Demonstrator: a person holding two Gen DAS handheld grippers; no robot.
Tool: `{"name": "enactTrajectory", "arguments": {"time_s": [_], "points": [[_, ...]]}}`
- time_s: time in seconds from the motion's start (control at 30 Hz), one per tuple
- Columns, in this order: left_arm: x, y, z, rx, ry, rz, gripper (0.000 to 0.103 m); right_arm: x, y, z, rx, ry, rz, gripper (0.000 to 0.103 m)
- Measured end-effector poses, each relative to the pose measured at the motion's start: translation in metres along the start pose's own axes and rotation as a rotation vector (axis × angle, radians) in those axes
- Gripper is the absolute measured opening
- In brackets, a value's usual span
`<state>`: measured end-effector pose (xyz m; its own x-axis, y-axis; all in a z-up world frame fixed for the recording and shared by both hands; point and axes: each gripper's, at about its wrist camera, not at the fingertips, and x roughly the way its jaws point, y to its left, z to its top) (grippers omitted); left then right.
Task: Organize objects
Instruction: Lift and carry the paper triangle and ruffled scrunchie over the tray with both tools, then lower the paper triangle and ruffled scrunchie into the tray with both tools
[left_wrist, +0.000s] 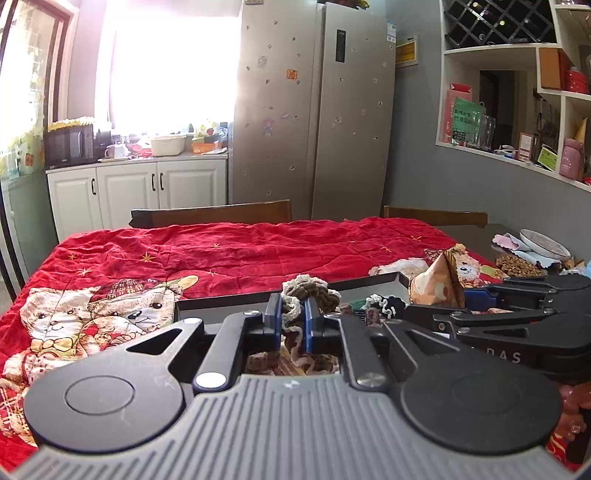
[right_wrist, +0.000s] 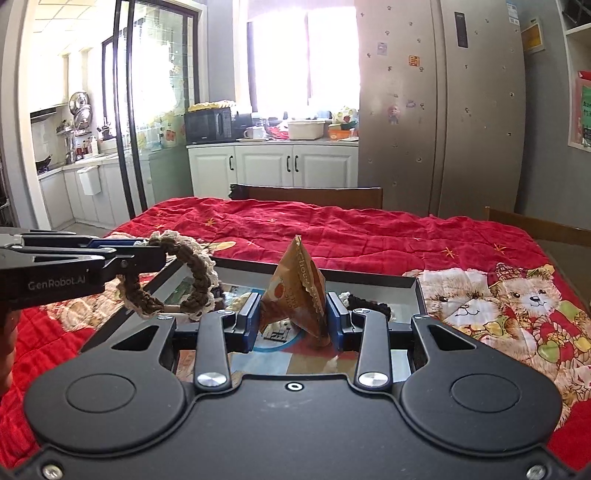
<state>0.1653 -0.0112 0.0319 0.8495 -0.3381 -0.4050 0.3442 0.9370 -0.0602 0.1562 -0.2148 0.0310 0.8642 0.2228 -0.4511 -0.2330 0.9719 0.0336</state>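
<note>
Tray (right_wrist: 369, 277) sat on the red quilt (right_wrist: 369, 229), both grippers above it. Left gripper (left_wrist: 293, 314) was pinched nearly closed on a brown crocheted scrunchie (right_wrist: 177, 273) over the tray's left end; right gripper (right_wrist: 293, 314), partly open, clamped a snack packet (right_wrist: 295, 291) above the tray's middle, a black scrunchie (right_wrist: 365, 306) inside the tray

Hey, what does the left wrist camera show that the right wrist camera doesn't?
Only the left wrist view shows the white wall shelving, a white round plate and brown woven coasters at the table's right edge.
Only the right wrist view shows the side kitchen behind the black-framed glass door.
Both show the brown crocheted ring in the left gripper, the orange snack packet in the right gripper, and the black tray.
</note>
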Motion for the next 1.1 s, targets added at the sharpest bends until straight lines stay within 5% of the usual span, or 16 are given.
{"name": "enactTrajectory", "arguments": {"time_s": [0.47,1.1], "points": [[0.028,0.006,-0.013,-0.056,0.046,-0.030,0.015,0.041,-0.004,-0.014,0.006,0.028,-0.025,0.035],[0.051,0.013,-0.027,-0.040,0.106,0.027,0.015,0.069,-0.003,-0.030,0.022,0.082,-0.015,0.035]]}}
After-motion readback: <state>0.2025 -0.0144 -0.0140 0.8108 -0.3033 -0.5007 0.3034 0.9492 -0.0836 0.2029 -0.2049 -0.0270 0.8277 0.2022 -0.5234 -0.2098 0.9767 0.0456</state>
